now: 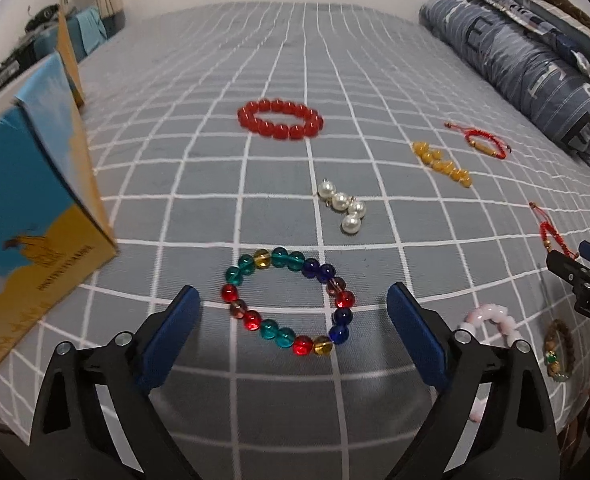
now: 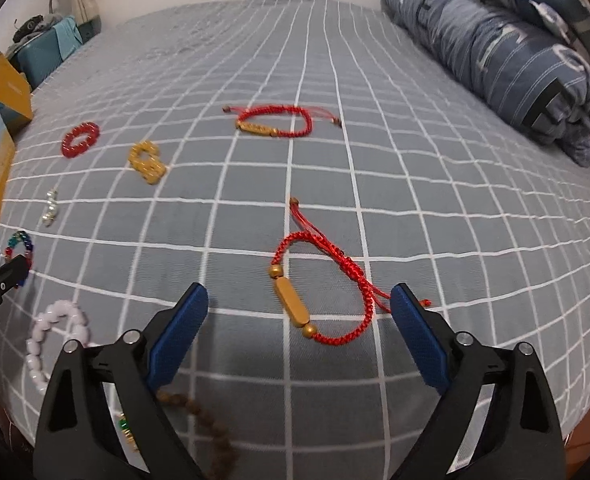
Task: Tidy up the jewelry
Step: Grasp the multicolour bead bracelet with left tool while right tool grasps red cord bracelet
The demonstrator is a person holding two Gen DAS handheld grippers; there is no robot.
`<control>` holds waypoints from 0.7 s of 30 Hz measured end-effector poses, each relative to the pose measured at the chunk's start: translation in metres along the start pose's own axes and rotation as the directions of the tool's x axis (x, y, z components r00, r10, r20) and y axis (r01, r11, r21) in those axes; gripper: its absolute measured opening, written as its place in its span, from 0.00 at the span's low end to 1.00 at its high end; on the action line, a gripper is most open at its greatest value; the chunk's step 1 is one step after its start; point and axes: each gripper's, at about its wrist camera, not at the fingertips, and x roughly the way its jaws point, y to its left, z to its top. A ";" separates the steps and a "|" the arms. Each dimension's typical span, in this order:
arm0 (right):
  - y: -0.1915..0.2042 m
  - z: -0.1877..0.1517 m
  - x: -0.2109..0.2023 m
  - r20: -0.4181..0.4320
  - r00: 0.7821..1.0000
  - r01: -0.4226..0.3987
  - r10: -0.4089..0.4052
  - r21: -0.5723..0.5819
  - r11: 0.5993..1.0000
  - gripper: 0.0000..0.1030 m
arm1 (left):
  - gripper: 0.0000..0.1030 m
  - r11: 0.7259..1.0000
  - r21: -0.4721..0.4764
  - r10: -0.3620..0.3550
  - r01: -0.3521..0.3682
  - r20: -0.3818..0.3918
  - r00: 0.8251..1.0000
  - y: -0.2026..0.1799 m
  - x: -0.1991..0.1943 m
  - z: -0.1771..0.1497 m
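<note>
Checked bedspread point(image 1: 279, 60) carries bracelets; both empty claws gape, right claw point(image 2: 299, 312) partly hiding brown beads point(image 2: 211, 420).

The pink bead bracelet point(image 1: 491, 320) is partly hidden behind the left tool's right finger point(image 1: 415, 340); the wooden bead bracelet point(image 2: 207, 420) passes under the right tool's left finger point(image 2: 179, 336) and blurs; the box point(image 1: 27, 208) is cut off at the left edge; its print is too blurred to read.
</note>
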 end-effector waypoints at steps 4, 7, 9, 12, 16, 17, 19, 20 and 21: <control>-0.003 -0.002 0.012 -0.033 0.999 -0.022 0.023 0.018 1.000 0.74 | 0.82 1.000 0.012 0.006 -0.006 -0.019 1.000 -0.003 0.009 -0.001; -0.004 -0.002 0.017 -0.038 0.999 -0.031 0.031 0.020 0.999 0.65 | 0.74 1.000 0.005 0.009 -0.009 -0.025 1.000 -0.002 0.010 0.000; -0.004 -0.001 0.017 -0.039 0.998 -0.038 0.039 0.020 0.999 0.54 | 0.64 1.000 -0.002 0.020 -0.021 -0.029 0.999 -0.001 0.009 0.000; -0.004 0.000 0.017 -0.044 0.998 -0.049 0.050 0.021 0.999 0.34 | 0.47 1.000 0.001 0.016 -0.016 -0.040 0.999 0.000 0.007 0.001; -0.003 0.000 0.015 -0.045 0.998 -0.045 0.046 0.018 0.999 0.09 | 0.18 1.000 -0.022 -0.009 0.008 -0.062 0.998 0.003 0.005 0.004; -0.003 0.000 0.015 -0.043 0.998 -0.042 0.043 0.017 0.999 0.06 | 0.18 0.999 -0.031 -0.018 0.016 -0.064 0.998 0.004 0.004 0.004; -0.005 0.000 0.013 -0.040 0.998 -0.046 0.047 0.025 0.999 0.05 | 0.18 0.999 -0.028 -0.024 0.023 -0.063 0.998 0.004 0.002 0.005; -0.006 0.000 0.012 -0.037 0.998 -0.046 0.047 0.026 0.999 0.05 | 0.18 0.999 -0.026 -0.025 0.024 -0.061 0.998 0.004 0.000 0.004; -0.007 0.000 0.011 -0.035 0.998 -0.046 0.047 0.027 0.999 0.05 | 0.18 0.999 -0.025 -0.026 0.025 -0.060 0.998 0.003 -0.001 0.004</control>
